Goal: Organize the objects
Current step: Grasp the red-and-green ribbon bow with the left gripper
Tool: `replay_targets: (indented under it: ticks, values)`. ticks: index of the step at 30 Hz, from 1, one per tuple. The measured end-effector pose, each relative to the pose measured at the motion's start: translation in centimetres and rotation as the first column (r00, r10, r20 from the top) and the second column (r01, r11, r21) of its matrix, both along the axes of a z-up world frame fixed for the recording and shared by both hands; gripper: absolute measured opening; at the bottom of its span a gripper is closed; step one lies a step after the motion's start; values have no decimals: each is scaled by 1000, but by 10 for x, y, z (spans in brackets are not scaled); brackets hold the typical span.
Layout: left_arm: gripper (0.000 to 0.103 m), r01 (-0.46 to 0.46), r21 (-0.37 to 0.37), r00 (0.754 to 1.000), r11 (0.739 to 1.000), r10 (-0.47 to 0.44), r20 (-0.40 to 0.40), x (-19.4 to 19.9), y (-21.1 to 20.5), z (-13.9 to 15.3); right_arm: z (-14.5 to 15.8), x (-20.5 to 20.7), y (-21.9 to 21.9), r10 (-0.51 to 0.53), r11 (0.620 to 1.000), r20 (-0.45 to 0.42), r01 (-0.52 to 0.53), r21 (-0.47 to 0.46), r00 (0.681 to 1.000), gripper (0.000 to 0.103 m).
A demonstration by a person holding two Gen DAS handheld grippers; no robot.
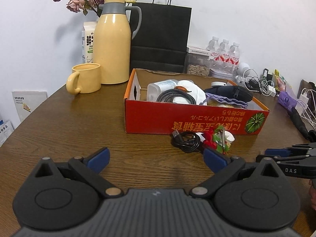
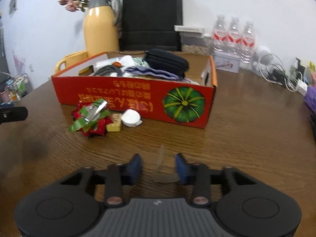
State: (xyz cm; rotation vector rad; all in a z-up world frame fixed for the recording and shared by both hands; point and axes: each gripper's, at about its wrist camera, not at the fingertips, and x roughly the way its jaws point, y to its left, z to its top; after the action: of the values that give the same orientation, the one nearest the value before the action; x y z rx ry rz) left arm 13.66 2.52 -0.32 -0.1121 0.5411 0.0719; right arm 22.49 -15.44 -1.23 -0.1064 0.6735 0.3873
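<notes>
Two grippers hover low over a wooden table point(image 1: 59, 130), both facing a red cardboard box point(image 1: 195, 120) printed with a green pumpkin. Left gripper point(image 1: 157, 159): jaws spread wide, nothing between the blue pads. Right gripper point(image 2: 159, 166): jaws parted to a moderate gap, not gripping; a small clear plastic piece point(image 2: 161, 167) lies on the table between its fingertips, too blurred to identify.

Box contents — a black zip pouch point(image 2: 167, 61), a purple drawstring bag point(image 1: 227, 99), a coiled braided cable point(image 1: 175, 96), and a white container point(image 1: 156, 90), all heaped together.

Several loose items lie on the table just in front of the box's near wall. A coiled black USB cable point(image 1: 187, 141) lies at the left end of the cluster. Beside it, to the right, sits a red and green foil bow point(image 2: 88, 118) with a metal nail clipper point(image 2: 96, 108) resting on top. Right of the bow, a small gold-wrapped block point(image 2: 114, 125) touches a round white case point(image 2: 131, 117).

Far left of the box stand a yellow mug point(image 1: 85, 81) and a yellow thermos jug point(image 1: 113, 41); a black paper bag point(image 1: 160, 37) stands behind the box.
</notes>
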Motion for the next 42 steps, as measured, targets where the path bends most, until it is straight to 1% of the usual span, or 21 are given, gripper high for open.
replay_targets:
  ticks: [1, 2, 5, 11, 16, 19, 26, 31, 33, 39, 42]
  values:
    - [103, 3, -4, 1000, 1000, -3, 0, 0, 0, 0, 0, 0, 1, 8, 1000, 0, -8, 3, 1000, 13]
    - [103, 4, -7, 1000, 1000, -4, 1, 0, 0, 0, 0, -1, 1, 15, 1000, 1, -15, 9, 1000, 8]
    - [103, 8, -11, 1000, 1000, -8, 2, 1, -1, -1, -1, -5, 2, 29, 999, 16, -29, 13, 999, 3]
    - [103, 5, -12, 1000, 1000, -5, -5, 2, -3, -3, 0, -13, 1, 24, 999, 64, -26, 33, 998, 2]
    - [103, -1, -17, 1000, 1000, 1, -7, 4, -5, -5, 10, -26, -4, -12, 997, 184, -3, 79, 983, 2]
    - [103, -4, -20, 1000, 1000, 4, -12, 8, -7, -7, 13, -30, -7, -26, 995, 228, 3, 98, 973, 2]
    - [103, 17, -21, 999, 1000, -18, -26, 18, -18, -14, 16, -31, -8, -20, 994, 251, -8, 111, 968, 2]
    - [103, 42, -10, 999, 999, -43, -22, 34, -35, -13, 16, -35, -9, -24, 993, 268, -9, 119, 963, 2]
    - [103, 61, 7, 998, 998, -61, -12, 41, -45, -12, 16, -36, -9, -23, 993, 271, -10, 121, 962, 2]
    - [103, 94, 133, 995, 987, -98, 23, 62, -83, -13, 16, -37, -10, -30, 992, 285, -6, 126, 958, 2]
    - [102, 88, 160, 996, 983, -92, 20, 73, -94, -18, 16, -37, -10, -27, 992, 289, -9, 123, 957, 2]
